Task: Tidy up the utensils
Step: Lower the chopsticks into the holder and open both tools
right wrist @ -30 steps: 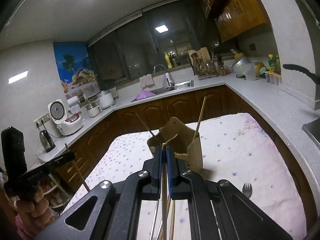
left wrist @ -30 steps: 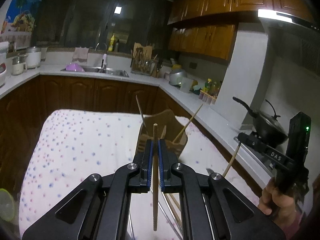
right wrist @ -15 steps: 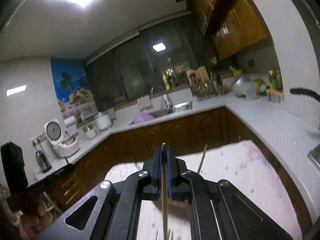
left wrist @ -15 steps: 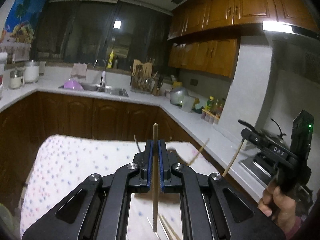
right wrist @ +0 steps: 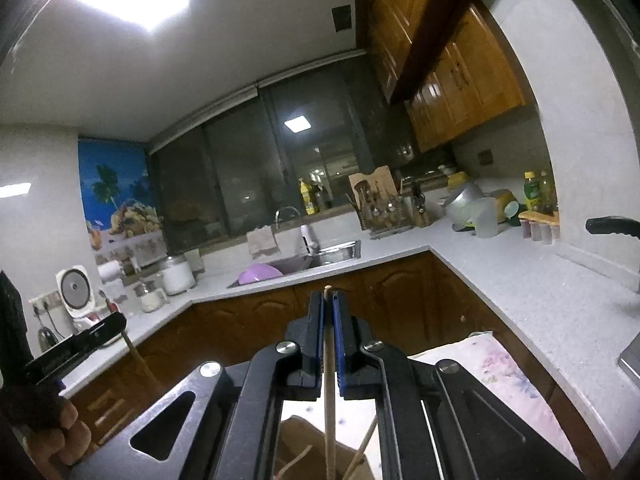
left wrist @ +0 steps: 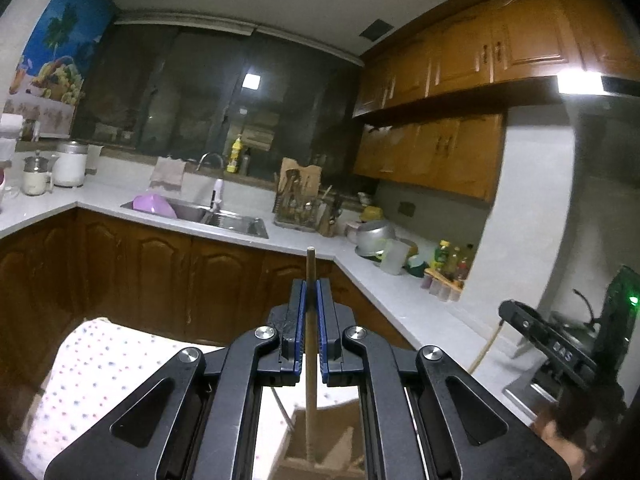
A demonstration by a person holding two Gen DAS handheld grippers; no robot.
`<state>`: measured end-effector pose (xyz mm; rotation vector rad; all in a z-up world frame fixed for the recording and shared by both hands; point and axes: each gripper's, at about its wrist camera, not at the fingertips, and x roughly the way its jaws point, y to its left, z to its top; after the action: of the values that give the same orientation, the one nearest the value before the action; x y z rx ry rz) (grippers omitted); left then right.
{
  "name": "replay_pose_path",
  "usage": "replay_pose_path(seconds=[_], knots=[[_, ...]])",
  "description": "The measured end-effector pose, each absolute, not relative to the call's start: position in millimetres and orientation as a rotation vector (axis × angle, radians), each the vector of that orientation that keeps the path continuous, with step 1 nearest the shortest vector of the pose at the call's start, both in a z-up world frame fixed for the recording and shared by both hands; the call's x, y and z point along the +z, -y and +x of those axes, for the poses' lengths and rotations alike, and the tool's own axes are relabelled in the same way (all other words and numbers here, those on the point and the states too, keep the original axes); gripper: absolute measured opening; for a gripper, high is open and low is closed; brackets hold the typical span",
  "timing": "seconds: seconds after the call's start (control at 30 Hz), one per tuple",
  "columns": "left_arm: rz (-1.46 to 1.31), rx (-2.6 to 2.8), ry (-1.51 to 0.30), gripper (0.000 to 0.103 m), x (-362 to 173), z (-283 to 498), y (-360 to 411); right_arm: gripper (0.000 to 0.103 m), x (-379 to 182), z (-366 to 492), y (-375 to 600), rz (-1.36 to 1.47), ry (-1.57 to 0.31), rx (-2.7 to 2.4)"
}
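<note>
Left gripper [left wrist: 311, 292]: clamped on upright wooden chopstick [left wrist: 310, 344].
Right gripper [right wrist: 328, 308]: clamped on pale chopstick [right wrist: 329, 400].
Cardboard holder [left wrist: 320, 436]: below both.

Dotted white cloth [left wrist: 100, 364], brown cabinets [left wrist: 160, 276], purple bowl [left wrist: 154, 206], pale countertop [right wrist: 520, 276]

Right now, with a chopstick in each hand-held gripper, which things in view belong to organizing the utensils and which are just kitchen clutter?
Part of the job:
left hand-held gripper, shut on a chopstick
right hand-held gripper, shut on a second chopstick
cardboard holder below, on the dotted cloth

Just lying about:
purple bowl in the sink
metal pot
rice cooker
</note>
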<state>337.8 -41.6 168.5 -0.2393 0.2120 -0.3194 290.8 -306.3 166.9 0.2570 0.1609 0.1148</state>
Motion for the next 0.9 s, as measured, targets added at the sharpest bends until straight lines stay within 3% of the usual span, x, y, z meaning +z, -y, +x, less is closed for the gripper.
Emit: replay_pose_path(seconds=[0.6, 0.9], knots=[[-0.253, -0.293, -0.372, 0.005, 80.4, 378.3, 61.2, 0.005, 87.7, 312.7, 303.4, 0.296, -0.286, 0.104], [-0.213, -0.302, -0.422, 0.006, 69.7, 381.4, 68.3, 0.005, 87.6, 311.8, 303.7, 0.281, -0.303, 0.102]])
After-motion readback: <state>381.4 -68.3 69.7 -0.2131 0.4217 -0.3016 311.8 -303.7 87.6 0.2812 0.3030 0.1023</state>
